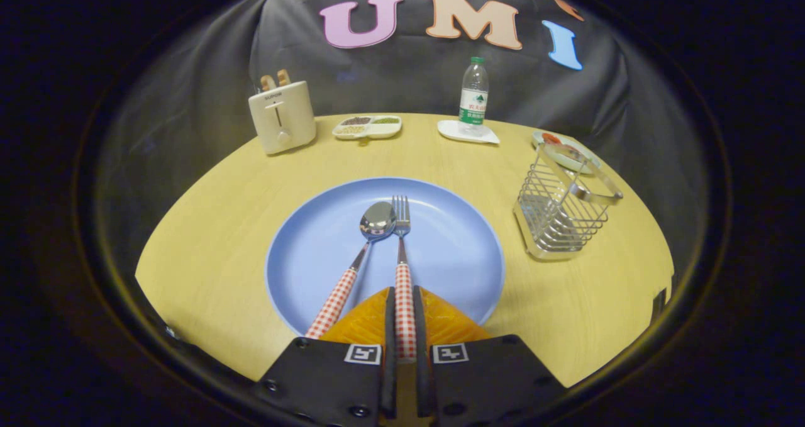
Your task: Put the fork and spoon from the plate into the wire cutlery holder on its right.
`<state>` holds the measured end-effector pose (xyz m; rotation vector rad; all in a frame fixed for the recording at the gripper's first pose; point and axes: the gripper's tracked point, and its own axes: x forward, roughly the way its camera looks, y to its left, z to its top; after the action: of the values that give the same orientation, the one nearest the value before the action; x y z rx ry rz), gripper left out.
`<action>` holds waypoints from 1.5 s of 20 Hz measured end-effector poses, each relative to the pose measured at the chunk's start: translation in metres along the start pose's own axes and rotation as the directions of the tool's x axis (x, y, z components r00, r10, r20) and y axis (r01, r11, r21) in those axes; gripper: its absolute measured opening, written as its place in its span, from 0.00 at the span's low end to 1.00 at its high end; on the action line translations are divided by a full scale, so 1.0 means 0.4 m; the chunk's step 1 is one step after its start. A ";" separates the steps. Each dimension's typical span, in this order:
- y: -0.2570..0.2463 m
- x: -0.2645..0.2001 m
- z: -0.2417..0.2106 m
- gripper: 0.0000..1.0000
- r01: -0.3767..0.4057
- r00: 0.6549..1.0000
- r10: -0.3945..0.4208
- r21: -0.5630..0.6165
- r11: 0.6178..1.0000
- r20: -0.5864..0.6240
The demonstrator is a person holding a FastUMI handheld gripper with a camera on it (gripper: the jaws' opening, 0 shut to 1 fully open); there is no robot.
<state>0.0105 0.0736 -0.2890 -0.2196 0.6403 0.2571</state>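
**Fork pinched on the blue plate**

Here the spoon point(368, 238) and fork point(402, 251), both with red-checked handles, lie side by side on the blue plate point(314, 251). The gripper point(403, 310) pinches the fork's handle between both fingers. Right of the plate stands the wire cutlery holder point(563, 216). Far left, the toaster's point(282, 117) lettering is unreadable.
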 end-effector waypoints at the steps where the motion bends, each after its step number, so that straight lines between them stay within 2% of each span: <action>1: -0.001 0.001 -0.003 0.15 -0.001 1.000 0.001 -0.001 1.000 0.000; 5: -0.005 -0.021 0.017 0.11 -0.012 1.000 0.011 0.019 1.000 0.013; 11: -0.046 -0.092 0.077 0.11 -0.006 0.999 0.004 0.067 0.998 0.032; 19: -0.301 -0.238 0.205 0.11 0.086 0.996 -0.084 0.146 0.986 -0.020; 23: -0.395 -0.251 0.227 0.11 0.098 0.990 -0.084 0.123 0.988 -0.117; 25: -0.402 -0.243 0.221 0.11 0.064 0.978 -0.045 0.088 0.994 -0.202; 30: -0.409 -0.207 0.224 0.11 0.008 0.919 0.021 0.073 0.997 -0.394</action>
<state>0.0463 -0.0699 -0.1482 -0.1999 1.0512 0.1958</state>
